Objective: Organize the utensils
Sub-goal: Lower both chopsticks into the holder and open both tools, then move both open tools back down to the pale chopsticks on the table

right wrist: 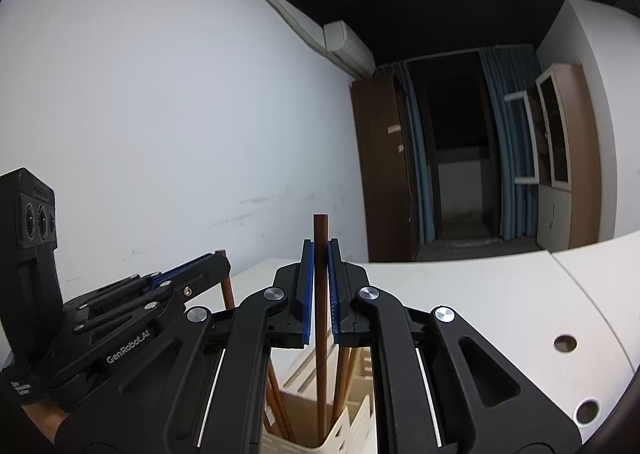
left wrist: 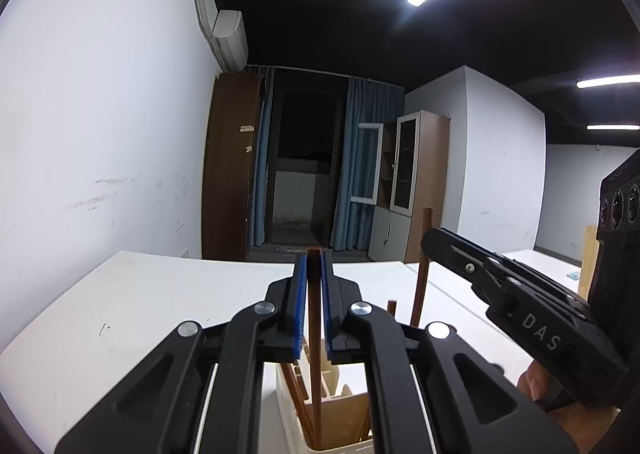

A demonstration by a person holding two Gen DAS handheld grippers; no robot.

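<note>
Each hand has a brown wooden chopstick pinched upright between blue pads: the left gripper (left wrist: pixel 314 294) is clenched on one chopstick (left wrist: pixel 315 366) whose lower end already reaches down into the cream utensil holder (left wrist: pixel 292 414) directly beneath it, and the right gripper (right wrist: pixel 319 286) is clamped the same way on the other chopstick (right wrist: pixel 321 374), its tip also dipping into the holder (right wrist: pixel 352 426) below. More sticks already lean inside, just beside the held ones. The likeliest trouble, to my eye, is a lower tip catching on a divider or on a neighbouring stick; pressed further, a thin round stick could swivel between the pads or tip the light holder. The two grippers work close together over one small opening, so they might knock each other and jolt a stick crooked. Letting go too high could let a stick bounce and topple out onto the white tabletop (left wrist: pixel 140 314) beside the left gripper. How deep either tip sits I cannot tell; the gripper bodies hide it.
</note>
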